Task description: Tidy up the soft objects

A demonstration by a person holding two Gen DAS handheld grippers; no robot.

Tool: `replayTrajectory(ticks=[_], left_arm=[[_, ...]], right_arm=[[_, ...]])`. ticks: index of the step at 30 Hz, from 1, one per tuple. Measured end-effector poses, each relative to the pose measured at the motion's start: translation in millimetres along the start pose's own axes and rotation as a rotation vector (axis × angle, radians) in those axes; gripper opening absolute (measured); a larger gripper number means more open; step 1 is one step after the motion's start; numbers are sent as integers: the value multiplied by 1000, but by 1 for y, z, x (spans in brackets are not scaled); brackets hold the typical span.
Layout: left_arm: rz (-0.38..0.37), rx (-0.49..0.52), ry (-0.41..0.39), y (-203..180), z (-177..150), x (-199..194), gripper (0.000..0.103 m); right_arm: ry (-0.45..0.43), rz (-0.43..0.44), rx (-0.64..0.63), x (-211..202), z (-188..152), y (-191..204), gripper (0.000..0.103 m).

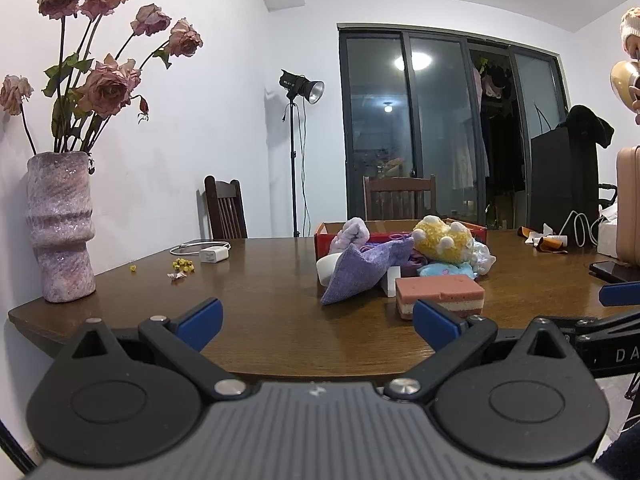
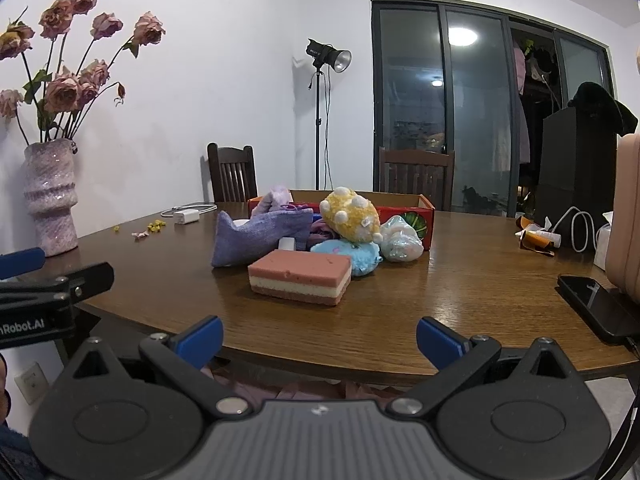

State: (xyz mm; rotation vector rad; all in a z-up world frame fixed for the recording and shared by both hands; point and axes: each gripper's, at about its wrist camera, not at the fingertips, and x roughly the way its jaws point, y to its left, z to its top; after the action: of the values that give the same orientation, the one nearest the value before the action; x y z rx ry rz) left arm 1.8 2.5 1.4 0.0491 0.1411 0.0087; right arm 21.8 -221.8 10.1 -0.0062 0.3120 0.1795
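A heap of soft things lies mid-table against a red cardboard box (image 2: 424,216) (image 1: 322,236): a pink-and-cream layered sponge (image 2: 300,276) (image 1: 440,290) nearest me, a purple cloth (image 2: 260,236) (image 1: 360,270), a yellow plush with white knobs (image 2: 350,214) (image 1: 442,238), a blue plush (image 2: 348,256) and a pale bagged item (image 2: 400,240). My left gripper (image 1: 318,320) is open at the table's near edge, left of the sponge. My right gripper (image 2: 320,340) is open too, short of the sponge, nothing between its fingers.
A mauve vase (image 1: 60,224) of dried roses stands at the table's left end. A white charger with cable (image 1: 214,254) and yellow bits lie behind it. A black phone (image 2: 596,304), cables and a beige case (image 2: 628,216) crowd the right side. Two wooden chairs stand behind the table.
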Motion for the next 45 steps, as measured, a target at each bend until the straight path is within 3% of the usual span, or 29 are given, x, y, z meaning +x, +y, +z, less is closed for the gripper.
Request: replayTrajectory(ticks=[45], left_arm=[[-10, 5, -3, -3, -2, -1, 103]], right_arm=[[2, 1, 8, 0, -2, 0, 103]])
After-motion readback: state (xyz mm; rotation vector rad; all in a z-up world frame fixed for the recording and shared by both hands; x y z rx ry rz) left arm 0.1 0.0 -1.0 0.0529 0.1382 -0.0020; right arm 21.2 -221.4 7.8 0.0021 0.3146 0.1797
